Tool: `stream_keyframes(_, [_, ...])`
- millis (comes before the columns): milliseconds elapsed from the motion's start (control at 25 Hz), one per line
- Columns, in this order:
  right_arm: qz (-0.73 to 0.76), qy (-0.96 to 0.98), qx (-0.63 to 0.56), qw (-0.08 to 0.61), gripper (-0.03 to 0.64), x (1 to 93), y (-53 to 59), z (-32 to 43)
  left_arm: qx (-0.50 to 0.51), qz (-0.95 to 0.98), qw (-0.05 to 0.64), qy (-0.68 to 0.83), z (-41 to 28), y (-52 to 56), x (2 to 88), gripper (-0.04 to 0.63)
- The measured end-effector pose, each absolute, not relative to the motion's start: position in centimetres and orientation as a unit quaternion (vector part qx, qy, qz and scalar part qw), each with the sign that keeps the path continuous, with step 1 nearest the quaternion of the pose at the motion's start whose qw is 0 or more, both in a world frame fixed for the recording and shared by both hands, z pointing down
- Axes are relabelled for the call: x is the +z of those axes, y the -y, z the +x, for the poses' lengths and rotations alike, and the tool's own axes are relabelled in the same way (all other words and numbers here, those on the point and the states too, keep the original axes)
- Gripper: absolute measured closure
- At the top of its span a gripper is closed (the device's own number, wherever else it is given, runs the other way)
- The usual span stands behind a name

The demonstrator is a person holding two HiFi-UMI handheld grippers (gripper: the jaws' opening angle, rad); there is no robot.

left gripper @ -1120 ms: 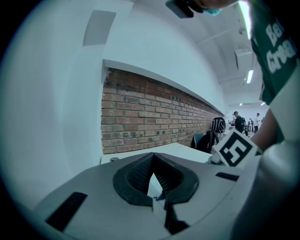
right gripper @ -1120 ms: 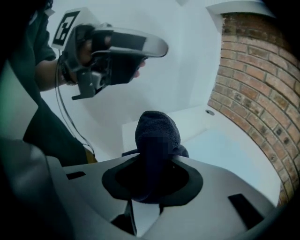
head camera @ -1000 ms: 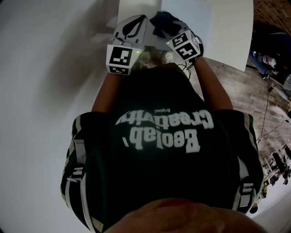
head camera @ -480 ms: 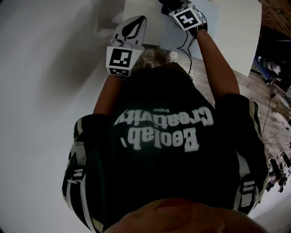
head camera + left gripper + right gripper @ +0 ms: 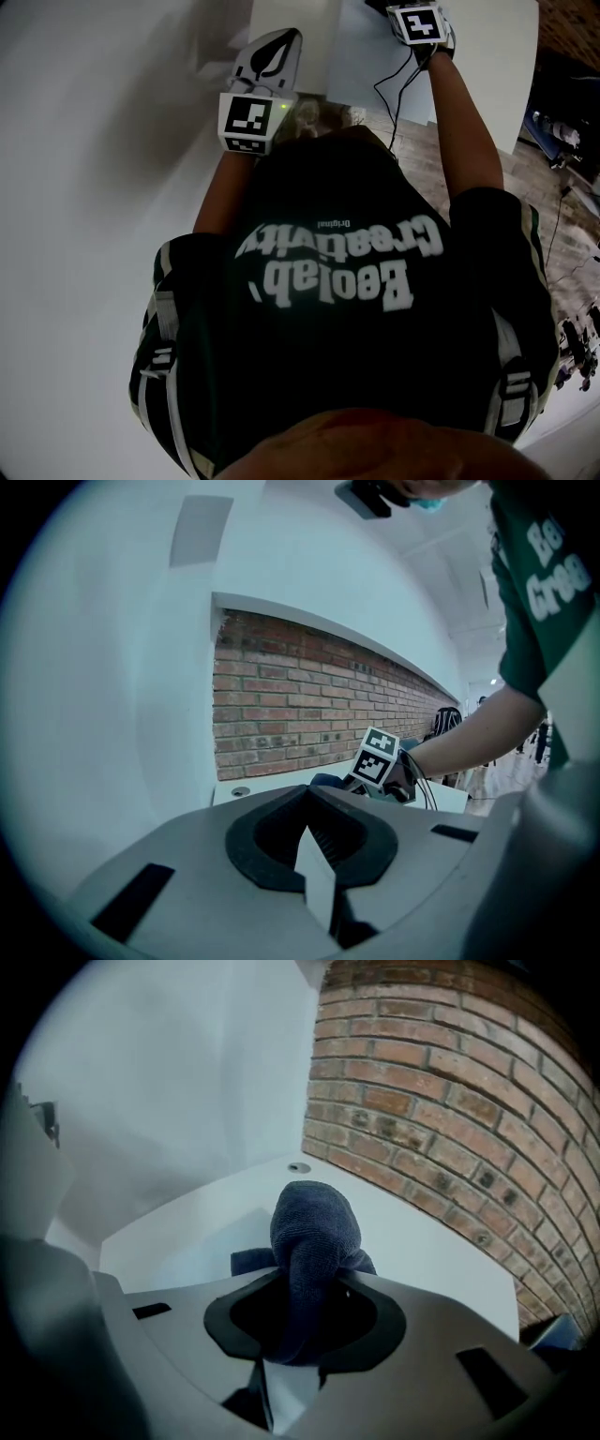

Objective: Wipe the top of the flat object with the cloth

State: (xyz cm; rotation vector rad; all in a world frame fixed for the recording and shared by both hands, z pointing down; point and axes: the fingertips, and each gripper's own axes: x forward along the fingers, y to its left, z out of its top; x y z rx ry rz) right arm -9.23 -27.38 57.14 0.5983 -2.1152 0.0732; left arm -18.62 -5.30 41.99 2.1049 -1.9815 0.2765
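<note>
My right gripper (image 5: 305, 1232) is shut on a dark blue cloth (image 5: 312, 1227) that bulges out past the jaws. It hangs just over a pale flat panel (image 5: 178, 1251) lying on the white table (image 5: 431, 1241). In the head view only its marker cube (image 5: 415, 22) shows at the top edge, over the pale panel (image 5: 370, 66). My left gripper (image 5: 278, 42) is held shut near the panel's left edge with nothing in it. From the left gripper view (image 5: 309, 832) the right gripper's cube (image 5: 378, 756) and the cloth (image 5: 323, 782) show ahead.
A brick wall (image 5: 450, 1119) runs behind the table. The person's dark shirt (image 5: 328, 309) fills most of the head view. Wooden floor (image 5: 525, 187) and a black cable (image 5: 389, 94) lie to the right. A small round hole (image 5: 298, 1167) marks the table's far corner.
The right gripper has carried the cloth forward across the panel, away from the body, to the head view's top edge. The left gripper has stayed put.
</note>
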Motion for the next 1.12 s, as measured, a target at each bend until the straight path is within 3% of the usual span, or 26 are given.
stream_keyframes(240, [0.265,0.851,0.047,0.450,0.517,57.0,28.2,-7.5,0.094,0.724,0.116,0.674,-18.4,5.7,41.9,0.595])
stream_keyframes(840, [0.058,0.893,-0.017,0.446,0.517,57.8,13.7,-15.0,0.093,0.721,0.119,0.676,-18.2,5.7,41.7,0.594])
stream_keyframes(1120, [0.098,0.886,-0.023,0.453,0.515,57.9,17.3,-12.4,0.091,0.723,0.117,0.674,-17.6,5.8,42.1,0.594])
